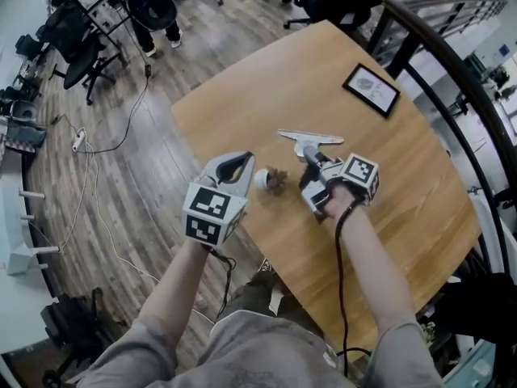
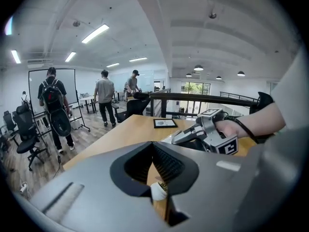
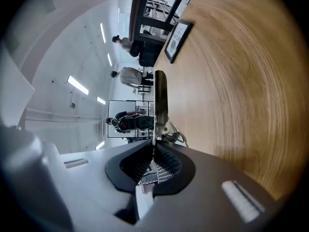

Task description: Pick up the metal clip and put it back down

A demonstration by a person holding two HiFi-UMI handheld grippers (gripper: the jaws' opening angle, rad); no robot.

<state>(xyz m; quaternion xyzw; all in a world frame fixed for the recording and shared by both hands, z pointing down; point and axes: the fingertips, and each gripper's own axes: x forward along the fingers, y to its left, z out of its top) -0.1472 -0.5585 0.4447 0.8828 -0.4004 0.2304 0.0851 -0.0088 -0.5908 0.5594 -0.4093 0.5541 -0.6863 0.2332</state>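
Observation:
The metal clip (image 1: 311, 139), a silver clamp with a long flat bar, is over the middle of the wooden table (image 1: 323, 79). My right gripper (image 1: 311, 157) is shut on its handle end, rolled onto its side. In the right gripper view the clip (image 3: 161, 100) sticks out from the closed tips of the right gripper (image 3: 153, 146). Whether the clip touches the tabletop I cannot tell. My left gripper (image 1: 246, 158) hangs at the table's near-left edge, shut and empty. In its own view the left gripper (image 2: 153, 144) has its tips meeting.
A small white object (image 1: 262, 179) and a brown clump (image 1: 278, 181) lie on the table between the grippers. A black picture frame (image 1: 371, 89) lies at the far right. A dark railing (image 1: 452, 63) curves behind the table. Office chairs and people stand on the floor beyond.

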